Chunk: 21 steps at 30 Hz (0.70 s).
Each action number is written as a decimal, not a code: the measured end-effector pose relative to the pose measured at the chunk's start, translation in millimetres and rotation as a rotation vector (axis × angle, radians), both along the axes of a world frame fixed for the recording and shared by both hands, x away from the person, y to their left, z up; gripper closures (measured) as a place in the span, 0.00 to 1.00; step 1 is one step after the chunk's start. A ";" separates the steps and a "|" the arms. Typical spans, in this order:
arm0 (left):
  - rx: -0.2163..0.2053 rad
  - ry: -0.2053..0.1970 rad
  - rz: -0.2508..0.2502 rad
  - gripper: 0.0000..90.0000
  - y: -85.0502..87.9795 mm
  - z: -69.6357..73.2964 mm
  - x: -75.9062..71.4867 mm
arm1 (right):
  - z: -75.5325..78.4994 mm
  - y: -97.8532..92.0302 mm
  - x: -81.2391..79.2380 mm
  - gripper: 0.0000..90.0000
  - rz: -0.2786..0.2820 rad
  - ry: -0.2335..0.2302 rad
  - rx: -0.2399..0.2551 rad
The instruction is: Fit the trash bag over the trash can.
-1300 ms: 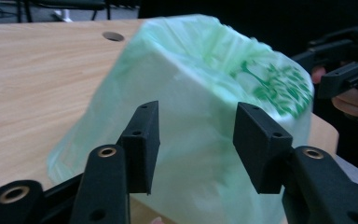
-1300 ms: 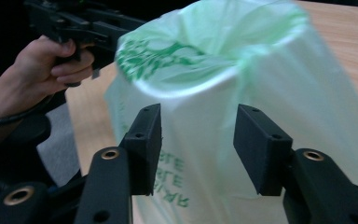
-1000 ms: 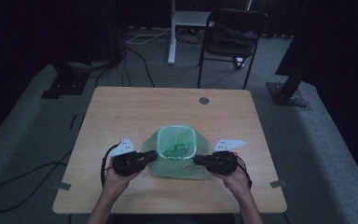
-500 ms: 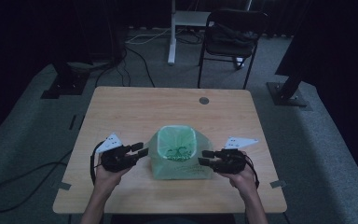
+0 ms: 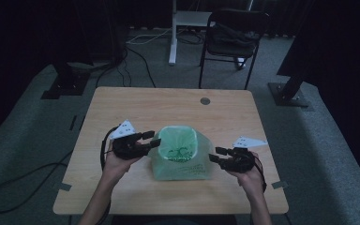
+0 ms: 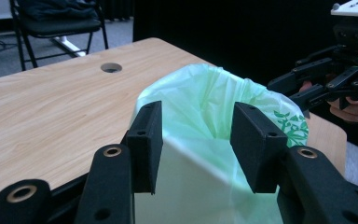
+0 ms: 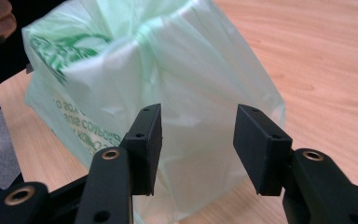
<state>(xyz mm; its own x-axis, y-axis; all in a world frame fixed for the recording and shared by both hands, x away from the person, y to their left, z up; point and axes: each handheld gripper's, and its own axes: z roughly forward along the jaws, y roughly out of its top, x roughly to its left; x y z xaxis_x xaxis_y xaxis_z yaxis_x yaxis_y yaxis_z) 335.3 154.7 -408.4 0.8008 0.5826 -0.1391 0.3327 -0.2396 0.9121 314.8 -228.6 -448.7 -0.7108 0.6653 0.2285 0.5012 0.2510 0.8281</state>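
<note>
Near the middle of the desk (image 5: pixel 136 105), a little toward the person's edge, a pale green plastic bag (image 5: pixel 180 152) lines a small white bin (image 6: pixel 186 186) and stands upright with its mouth open. The bag's top is folded out over the rim, and dark green leaf print and lettering show on the side that faces the person.

The left gripper (image 5: pixel 146 142) hangs just beside the bag's left rim, its jaws apart and just been opening; in the left gripper view the film lies behind the gap, with neither pad pressing on it. The right gripper (image 5: pixel 214 155) sits just off the bag's right side, low over the desk, its jaws likewise spread and just been opening, with the bag's wall seen beyond the gap and untouched by the pads. Each gripper is held in a hand coming in from the near edge.

A round cable hole (image 5: pixel 205 101) lies near the far edge of the desk. Beyond that edge a black folding chair (image 5: pixel 232 40) stands on grey carpet.
</note>
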 end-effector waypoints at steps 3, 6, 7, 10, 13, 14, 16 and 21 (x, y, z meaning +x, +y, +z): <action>0.035 -0.002 -0.022 0.62 -8.9 0.6 5.1 | -3.4 -1.0 0.7 0.57 -0.006 0.010 -0.007; 0.083 -0.005 -0.062 0.67 -17.6 0.7 8.7 | -4.9 -2.0 1.2 0.57 -0.011 0.016 -0.004; 0.083 -0.005 -0.062 0.68 -17.6 0.7 8.7 | -4.9 -2.0 1.2 0.57 -0.011 0.016 -0.004; 0.156 0.009 -0.100 0.69 -27.6 1.7 12.9 | -6.6 -2.3 1.1 0.56 -0.012 0.020 -0.007; 0.201 0.013 -0.125 0.69 -31.8 2.3 14.9 | -7.0 -2.5 0.5 0.56 -0.013 0.021 -0.008; 0.215 0.014 -0.132 0.68 -32.9 2.2 15.0 | -6.9 -2.7 0.3 0.56 -0.014 0.022 -0.006; 0.250 0.012 -0.141 0.67 -36.4 1.8 15.2 | -6.8 -3.0 0.0 0.56 -0.015 0.022 -0.006; 0.303 0.020 -0.168 0.66 -42.0 1.8 16.6 | -7.3 -2.6 -0.3 0.56 -0.011 0.021 -0.007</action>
<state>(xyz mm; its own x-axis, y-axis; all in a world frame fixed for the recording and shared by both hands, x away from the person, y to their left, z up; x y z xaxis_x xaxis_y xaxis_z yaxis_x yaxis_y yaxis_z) 352.0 112.7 -406.6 0.8878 0.4601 0.0036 0.2827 -0.5516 0.7848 314.5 -231.2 -455.9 -0.6985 0.6746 0.2387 0.5214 0.2514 0.8154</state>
